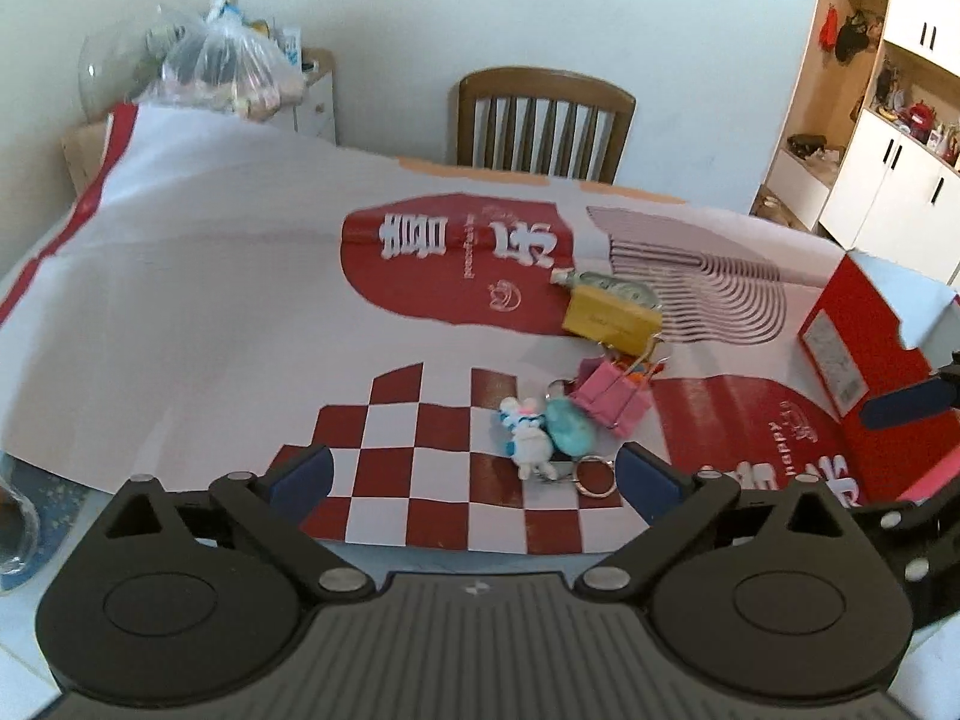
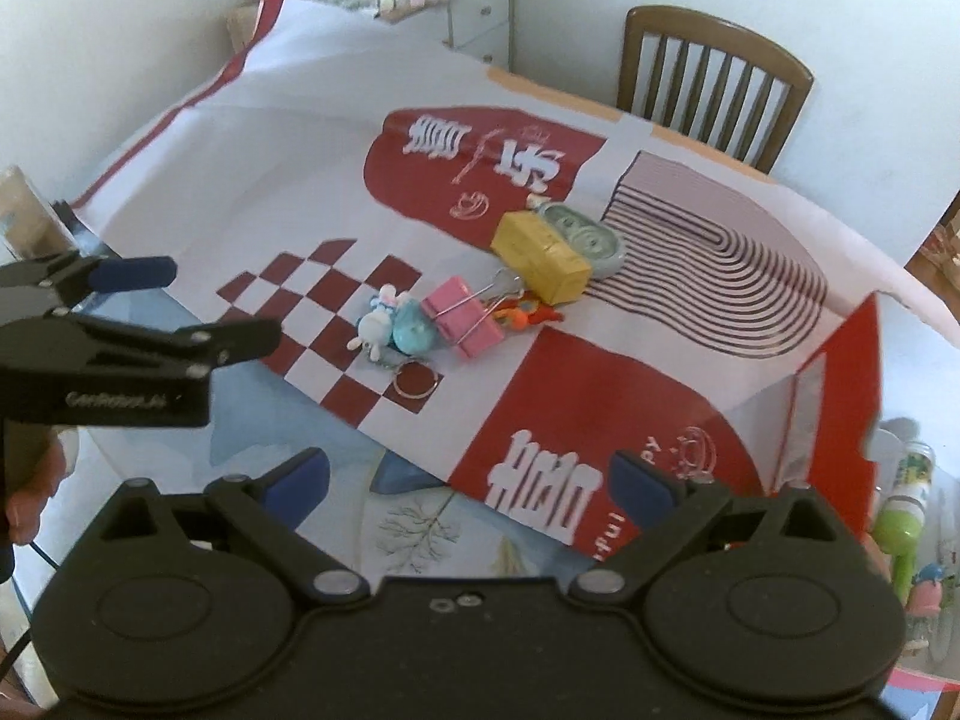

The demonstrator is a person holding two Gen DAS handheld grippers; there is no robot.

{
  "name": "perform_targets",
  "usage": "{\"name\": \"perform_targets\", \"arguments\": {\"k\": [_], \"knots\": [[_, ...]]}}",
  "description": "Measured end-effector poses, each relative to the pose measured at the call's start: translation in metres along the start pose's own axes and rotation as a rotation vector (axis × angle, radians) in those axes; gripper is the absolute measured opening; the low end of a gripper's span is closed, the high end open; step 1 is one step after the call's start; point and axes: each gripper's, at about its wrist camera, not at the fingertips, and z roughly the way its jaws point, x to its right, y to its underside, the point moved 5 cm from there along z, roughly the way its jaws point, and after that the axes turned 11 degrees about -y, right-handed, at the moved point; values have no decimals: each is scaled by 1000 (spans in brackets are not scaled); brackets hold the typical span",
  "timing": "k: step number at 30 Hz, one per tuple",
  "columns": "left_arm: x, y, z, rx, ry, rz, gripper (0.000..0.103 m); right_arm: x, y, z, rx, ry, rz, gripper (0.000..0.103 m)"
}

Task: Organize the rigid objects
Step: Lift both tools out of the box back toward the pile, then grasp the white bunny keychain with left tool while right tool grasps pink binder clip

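A small heap of things was seen near the middle of the worktop (image 1: 180, 276), on a red-and-white printed sheet (image 1: 240, 228); a yellow box (image 2: 543, 258) lay against a grey-green disc (image 2: 585, 240) at the far end; a pink binder clip (image 2: 462, 315) with wire handles sat just in front of it, with something orange (image 2: 528, 315) beside it; a teal charm (image 2: 414, 330) and a white rabbit figure (image 2: 377, 324) were touching at the near end, and a key ring (image 2: 414, 385) lay just beside them.

The pieces were judged light and stiff; the box could be taken across its short faces, though its smooth sides might slip; the clip was best pinched across its pink body, since the wire handles would swing; the rabbit and charm seemed linked to the ring, so they might be dragged together; whether they were joined could not be told.

The left tool (image 1: 474, 474) was held released, its blue pads wide apart and nothing between them; the rabbit and ring lay just ahead of it, between the lines of its fingers; the right tool (image 2: 468, 486) was likewise released and empty, with the heap well ahead and slightly left of its centre; a chair (image 1: 543, 120) stood beyond the worktop.
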Motion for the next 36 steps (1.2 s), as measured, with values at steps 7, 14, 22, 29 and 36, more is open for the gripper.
{"name": "perform_targets", "arguments": {"k": [7, 14, 22, 29, 36], "knots": [[4, 5, 36, -8, 2, 32, 101, 4, -18, 22, -17, 50, -26, 98], [14, 12, 63, -9, -10, 67, 101, 26, -42, 50, -66, 85, -45, 93], [26, 16, 75, 33, -34, 100, 100, 24, -59, 84, -118, 68, -107, 80], [37, 17, 82, 48, -25, 137, 83, 27, -66, 109, -172, 68, -151, 66], [40, 14, 88, 55, -21, 146, 69, 21, -70, 121, -184, 59, -179, 55]]}}
